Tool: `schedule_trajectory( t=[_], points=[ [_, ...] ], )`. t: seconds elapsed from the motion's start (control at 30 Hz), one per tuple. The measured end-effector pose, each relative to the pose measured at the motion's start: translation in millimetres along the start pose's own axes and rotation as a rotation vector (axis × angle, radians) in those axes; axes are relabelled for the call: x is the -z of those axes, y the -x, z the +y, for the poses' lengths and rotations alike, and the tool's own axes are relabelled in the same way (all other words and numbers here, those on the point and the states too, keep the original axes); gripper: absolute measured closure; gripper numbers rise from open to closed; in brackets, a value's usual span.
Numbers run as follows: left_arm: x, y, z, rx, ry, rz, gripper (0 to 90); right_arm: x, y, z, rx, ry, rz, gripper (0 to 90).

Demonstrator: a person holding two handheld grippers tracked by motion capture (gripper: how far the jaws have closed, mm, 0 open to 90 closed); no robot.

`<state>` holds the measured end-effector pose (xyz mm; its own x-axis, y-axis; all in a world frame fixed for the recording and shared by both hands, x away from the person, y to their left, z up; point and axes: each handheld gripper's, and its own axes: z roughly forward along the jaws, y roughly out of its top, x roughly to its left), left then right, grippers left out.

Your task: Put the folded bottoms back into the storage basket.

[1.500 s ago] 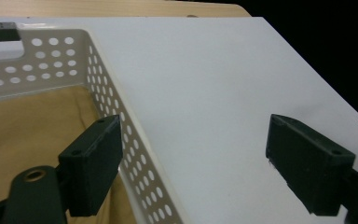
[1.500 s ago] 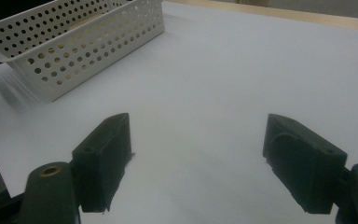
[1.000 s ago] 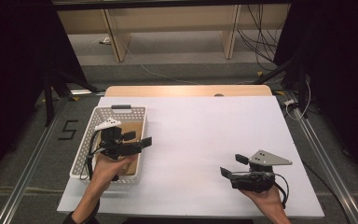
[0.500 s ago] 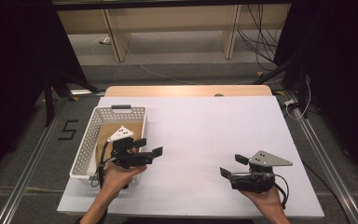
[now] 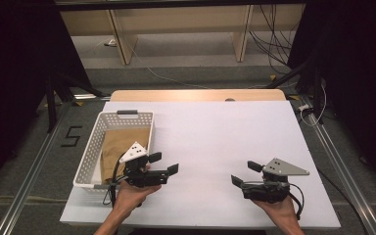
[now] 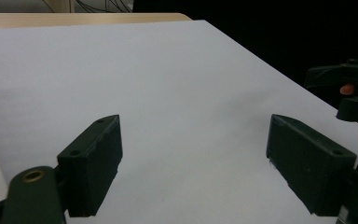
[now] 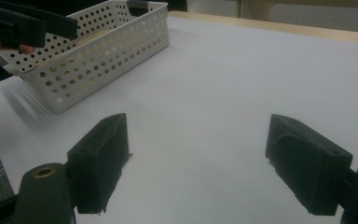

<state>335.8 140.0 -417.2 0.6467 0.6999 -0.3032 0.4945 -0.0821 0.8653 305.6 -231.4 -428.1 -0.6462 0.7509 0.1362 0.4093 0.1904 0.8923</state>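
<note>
The fingers [image 6: 91,165] of the left gripper [image 5: 164,163] stand released and wide apart with nothing between them, only the bare white surface [image 5: 220,142] showing in the gap in the left gripper view. In the high view this gripper sits near the front left of the surface, just beside the right wall of the white perforated basket [image 5: 94,142], its fingers pointing right toward the middle, with its grey three-cornered plate [image 5: 133,151] on top and the person's left hand [image 5: 129,193] wrapped around it from below. The fingers [image 7: 100,161] of the right gripper [image 5: 245,174] are likewise released and spread, holding nothing, with plain white surface between them in the right gripper view. That gripper rests low at the front right of the surface, held by the right hand [image 5: 276,208], fingers pointing left toward the other gripper; the two are well apart. The basket stands at the left edge of the surface, its long side running away from the person, a dark handle [image 5: 127,112] at its far end, and a brown paper-like piece [image 5: 117,144] lies flat on its bottom. In the right gripper view the basket [image 7: 98,46] appears at upper left. A light wooden strip [image 5: 196,94] borders the far edge of the surface.
</note>
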Motion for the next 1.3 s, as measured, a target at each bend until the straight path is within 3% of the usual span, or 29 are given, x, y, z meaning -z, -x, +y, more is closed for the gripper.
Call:
schedule_trajectory(
  t=[0.23,0.5,1.3],
  points=[
    [-3.3,8.0,-9.3,-0.029,-0.019,-0.016,18.0,0.9,-0.7,0.5,0.0,0.017,0.0,20.3],
    [-3.6,11.8,-17.2,-0.058,-0.002,-0.012,18.0,4.3,-0.2,1.1,-0.001,0.046,-0.006,19.9],
    [-1.3,8.9,-22.1,-0.046,0.03,-0.011,17.3,4.4,-0.9,1.0,0.012,0.059,-0.005,19.7]
  ],
)
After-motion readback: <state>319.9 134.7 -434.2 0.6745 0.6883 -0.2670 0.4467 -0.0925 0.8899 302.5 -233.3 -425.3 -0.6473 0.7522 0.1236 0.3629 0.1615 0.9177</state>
